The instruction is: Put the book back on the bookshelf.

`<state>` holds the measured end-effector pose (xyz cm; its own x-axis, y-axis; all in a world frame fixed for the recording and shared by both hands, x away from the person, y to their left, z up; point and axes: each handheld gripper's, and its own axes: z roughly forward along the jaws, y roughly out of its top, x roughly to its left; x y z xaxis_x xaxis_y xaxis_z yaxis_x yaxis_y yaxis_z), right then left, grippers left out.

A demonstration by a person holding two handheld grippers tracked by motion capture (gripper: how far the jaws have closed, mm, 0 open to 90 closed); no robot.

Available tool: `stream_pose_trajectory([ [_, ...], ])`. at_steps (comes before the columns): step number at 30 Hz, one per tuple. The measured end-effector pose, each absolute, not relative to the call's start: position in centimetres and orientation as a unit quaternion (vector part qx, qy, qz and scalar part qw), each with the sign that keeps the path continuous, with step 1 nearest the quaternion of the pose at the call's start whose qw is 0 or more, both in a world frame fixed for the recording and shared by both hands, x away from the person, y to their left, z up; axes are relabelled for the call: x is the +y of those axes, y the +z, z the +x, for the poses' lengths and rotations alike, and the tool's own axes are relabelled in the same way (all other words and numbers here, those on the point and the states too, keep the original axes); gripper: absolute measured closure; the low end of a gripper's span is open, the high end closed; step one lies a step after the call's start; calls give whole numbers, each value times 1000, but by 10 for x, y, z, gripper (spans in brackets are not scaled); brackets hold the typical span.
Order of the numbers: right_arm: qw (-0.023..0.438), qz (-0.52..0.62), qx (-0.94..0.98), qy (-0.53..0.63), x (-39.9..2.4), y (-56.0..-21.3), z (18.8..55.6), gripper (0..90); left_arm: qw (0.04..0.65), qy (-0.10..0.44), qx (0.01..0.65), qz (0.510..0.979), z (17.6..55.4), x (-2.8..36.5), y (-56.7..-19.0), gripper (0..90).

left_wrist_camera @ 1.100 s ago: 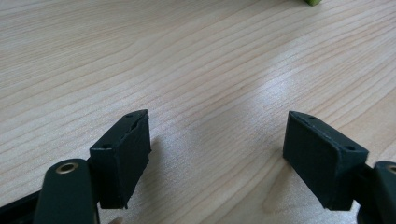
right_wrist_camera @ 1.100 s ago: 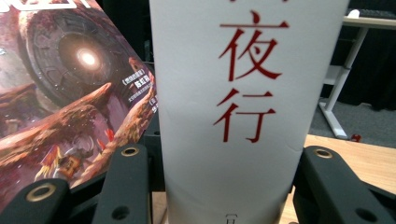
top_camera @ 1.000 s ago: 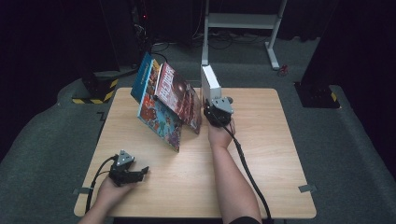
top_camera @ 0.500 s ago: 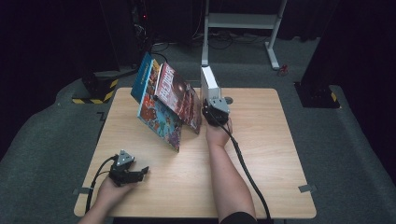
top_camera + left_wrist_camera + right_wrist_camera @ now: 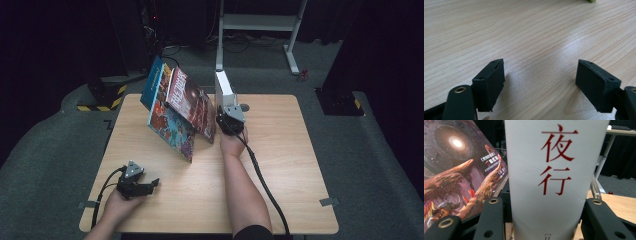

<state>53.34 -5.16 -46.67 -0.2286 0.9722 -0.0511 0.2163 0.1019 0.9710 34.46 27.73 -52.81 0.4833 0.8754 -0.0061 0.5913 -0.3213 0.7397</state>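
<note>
At frame centre the right hand-held gripper [image 5: 226, 111] clamps the upright white book [image 5: 223, 86], while the left hand-held gripper [image 5: 151, 184] rests open at lower left.

Red "夜行" down the white book's spine [image 5: 551, 182]; small white "陈虹羽" on the picture book's cover [image 5: 461, 177]; other print too small.

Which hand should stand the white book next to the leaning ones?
The right. Its claw already grips the white book by its spine, right beside the leaning books. The left claw rests open and empty on the table, far from them.
</note>
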Motion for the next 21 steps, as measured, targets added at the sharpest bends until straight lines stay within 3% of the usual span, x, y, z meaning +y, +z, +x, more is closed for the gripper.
stream_pose_trajectory([
  [21, 392, 474, 623, 484, -57, -479, 531, 538, 349, 206, 466, 787, 344, 277, -528, 238],
])
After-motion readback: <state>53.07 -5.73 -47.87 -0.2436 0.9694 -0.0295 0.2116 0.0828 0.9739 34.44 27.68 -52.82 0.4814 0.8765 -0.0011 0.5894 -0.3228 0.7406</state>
